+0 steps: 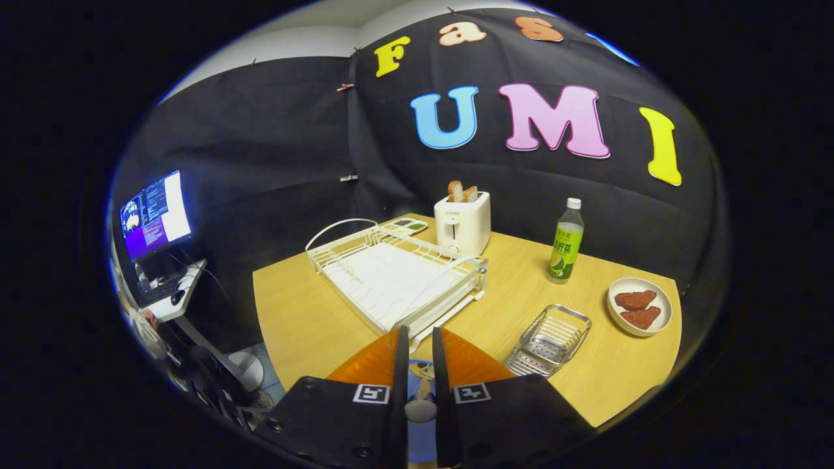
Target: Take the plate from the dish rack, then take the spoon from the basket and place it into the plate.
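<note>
White dish rack (397,277) x1, metal basket (549,340) x1; hand-held gripper (419,339) nearly closed w/ spoon (421,407) between fingers.

- Rack (397,280): white wire, empty, flat on the wooden table, in the middle of the frame.
- Basket (550,339): small metal wire one, empty, lower right of the rack.
- Plate (413,391): blue, lower middle of the frame, glimpsed through the narrow gap between my fingers.
- Spoon (421,410): pale, over the plate, pinched in my gripper (417,332).
</note>
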